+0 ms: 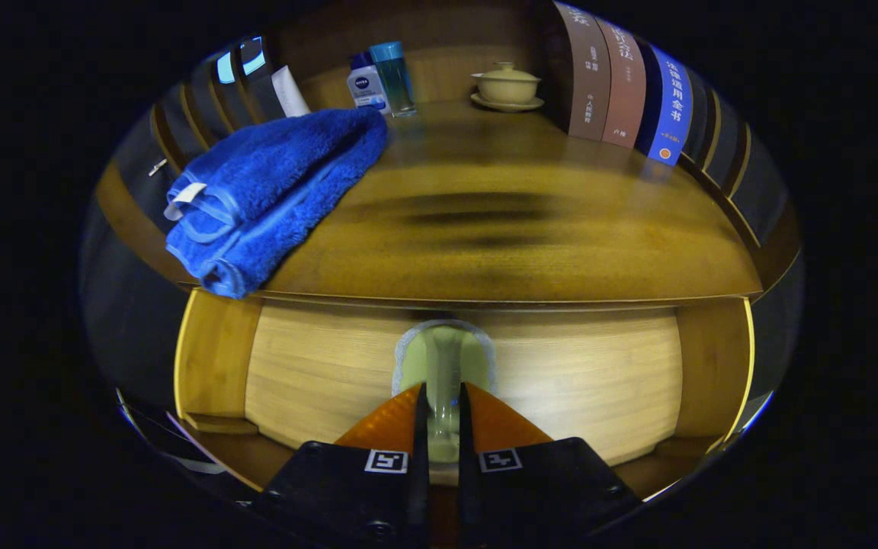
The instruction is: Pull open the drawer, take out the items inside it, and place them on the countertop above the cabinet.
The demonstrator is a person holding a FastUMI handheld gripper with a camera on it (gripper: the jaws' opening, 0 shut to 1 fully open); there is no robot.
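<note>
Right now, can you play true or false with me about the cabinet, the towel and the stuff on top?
1. The fingers are closed on the drawer handle. True.
2. The towel is red. False: it is blue, and it lies folded on the countertop, with one end hanging over the front edge.
3. A lidded cup sits on a saucer at the back of the countertop. True.
4. The books lie flat in a pile. False: they stand upright beside the cup.
5. Two bottles stand behind the towel. True.
</note>
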